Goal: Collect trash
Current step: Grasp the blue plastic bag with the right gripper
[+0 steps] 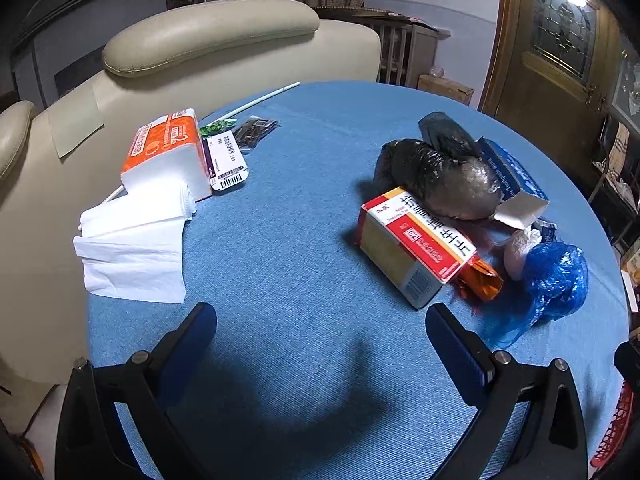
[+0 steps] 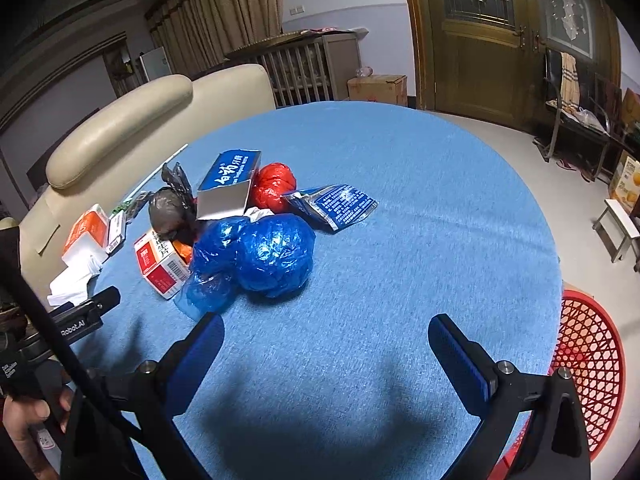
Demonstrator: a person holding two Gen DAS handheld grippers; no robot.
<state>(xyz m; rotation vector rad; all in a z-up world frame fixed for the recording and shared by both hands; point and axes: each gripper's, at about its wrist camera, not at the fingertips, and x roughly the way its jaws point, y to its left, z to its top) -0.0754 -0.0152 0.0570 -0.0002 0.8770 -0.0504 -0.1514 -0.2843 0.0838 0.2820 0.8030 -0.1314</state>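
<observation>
A heap of trash lies on the round blue table (image 2: 400, 208): a crumpled blue plastic bag (image 2: 272, 256) (image 1: 556, 280), a red and white medicine box (image 1: 412, 244) (image 2: 160, 264), a dark plastic bag (image 1: 444, 176) (image 2: 170, 212), a blue carton (image 2: 232, 180), a red plastic ball (image 2: 274, 186) and a blue foil packet (image 2: 340, 206). My left gripper (image 1: 320, 332) hovers open over bare cloth, short of the medicine box. My right gripper (image 2: 326, 340) is open too, just short of the blue bag. Nothing is between either pair of fingers.
An orange tissue pack (image 1: 168, 152) with loose white tissues (image 1: 132, 248) lies at the table's left, beside a labelled white packet (image 1: 228, 166) and a thin white stick (image 1: 256, 100). A beige sofa (image 1: 200, 40) stands behind. A red mesh basket (image 2: 588, 364) sits off the table's right edge.
</observation>
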